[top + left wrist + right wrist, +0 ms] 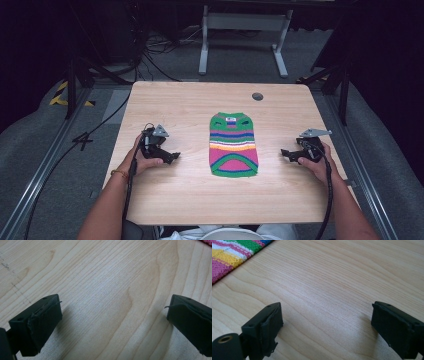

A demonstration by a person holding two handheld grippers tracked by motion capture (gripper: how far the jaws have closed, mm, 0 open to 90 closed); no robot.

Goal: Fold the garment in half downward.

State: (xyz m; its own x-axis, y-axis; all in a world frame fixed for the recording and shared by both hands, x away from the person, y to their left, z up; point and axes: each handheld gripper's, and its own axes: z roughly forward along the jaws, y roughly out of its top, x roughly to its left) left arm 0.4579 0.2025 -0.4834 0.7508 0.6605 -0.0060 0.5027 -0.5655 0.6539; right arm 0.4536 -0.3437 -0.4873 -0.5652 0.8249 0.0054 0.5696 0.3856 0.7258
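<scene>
Rested low on the pale wooden surface (pixel 165 200), left gripper (pixel 172 158) and right gripper (pixel 286 153), fingers (pixel 42 322) of each spread wide with nothing between. Lay flat between them, apart from both: small striped knitted sweater (pixel 233 145), green, pink and yellow. Judged soft, light, floppy; best pinched at hem corners or shoulders.

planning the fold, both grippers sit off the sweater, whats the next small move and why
Probably slide both grippers inward to the sweater's side edges. It lies flat between them, untouched; the left gripper and right gripper rest on the table apart from it, jaws open over bare wood.
</scene>
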